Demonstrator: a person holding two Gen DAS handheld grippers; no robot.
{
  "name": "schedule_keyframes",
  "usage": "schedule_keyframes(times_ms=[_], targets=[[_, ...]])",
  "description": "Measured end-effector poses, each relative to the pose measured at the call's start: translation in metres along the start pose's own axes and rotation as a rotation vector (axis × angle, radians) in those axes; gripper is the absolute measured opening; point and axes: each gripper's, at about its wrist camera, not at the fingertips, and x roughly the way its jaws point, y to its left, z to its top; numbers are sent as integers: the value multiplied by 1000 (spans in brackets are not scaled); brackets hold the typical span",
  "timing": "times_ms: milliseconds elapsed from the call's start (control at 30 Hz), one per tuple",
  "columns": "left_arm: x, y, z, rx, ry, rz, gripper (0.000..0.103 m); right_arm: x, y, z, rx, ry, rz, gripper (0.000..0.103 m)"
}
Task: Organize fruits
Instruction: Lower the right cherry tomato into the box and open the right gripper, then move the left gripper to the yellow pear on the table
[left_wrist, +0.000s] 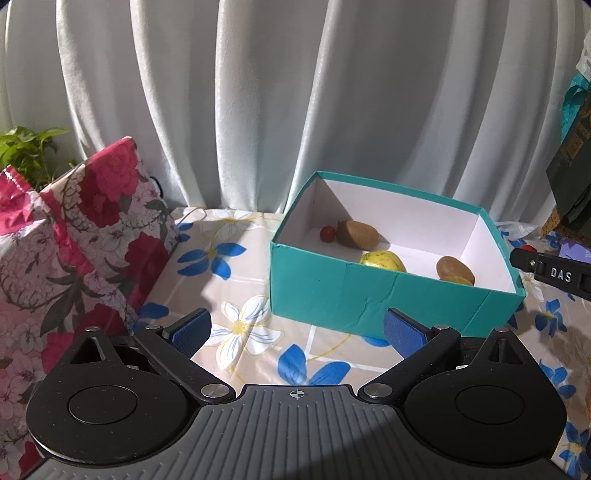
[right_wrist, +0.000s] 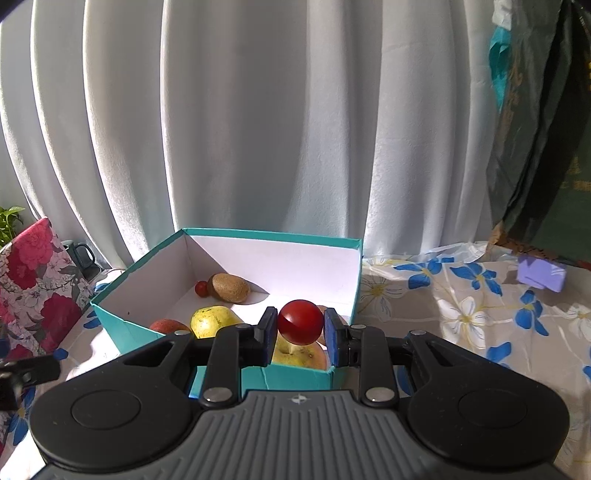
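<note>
A teal box (left_wrist: 388, 299) with a white inside stands on the floral tablecloth; it also shows in the right wrist view (right_wrist: 122, 314). Inside lie a small red tomato (left_wrist: 327, 233), two kiwis (left_wrist: 359, 234) (left_wrist: 455, 270) and a yellow-green fruit (left_wrist: 382, 260). My right gripper (right_wrist: 300, 330) is shut on a red cherry tomato (right_wrist: 300, 322) and holds it above the box's near right corner, over a yellow apple (right_wrist: 300, 355). My left gripper (left_wrist: 295, 330) is open and empty, in front of the box.
A floral pink gift bag (left_wrist: 74, 236) stands at the left, with a plant (left_wrist: 29, 151) behind it. White curtains hang behind the table. A purple block (right_wrist: 541, 277) lies at the right. Dark green bags (right_wrist: 546, 147) hang at the far right.
</note>
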Motion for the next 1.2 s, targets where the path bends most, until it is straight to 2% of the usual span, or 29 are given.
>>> schedule_keyframes(times_ms=[367, 767, 800, 833, 867, 933, 1000, 1067, 1100, 1200], targets=[[4, 3, -10, 8, 55, 33, 102, 49, 0, -2, 27, 72, -2, 26], [4, 1, -13, 23, 75, 28, 102, 66, 1, -3, 35, 105, -7, 26], [4, 1, -13, 23, 77, 27, 102, 66, 1, -3, 33, 104, -4, 30], [3, 0, -14, 24, 79, 25, 102, 64, 1, -2, 36, 98, -2, 46], [3, 1, -14, 25, 81, 24, 102, 62, 2, -2, 37, 85, 9, 49], [2, 1, -14, 29, 80, 24, 102, 56, 3, 0, 39, 58, 3, 70], [0, 1, -14, 30, 77, 22, 102, 48, 2, 3, 41, 38, 1, 74], [-2, 1, -15, 31, 75, 15, 102, 37, 0, 5, 56, 21, 13, 81], [-3, 1, -15, 33, 75, 7, 102, 30, -2, 6, 66, 13, 22, 89], [-7, -1, -19, 55, 72, -30, 102, 2, -4, 5, 100, -10, 60, 97]])
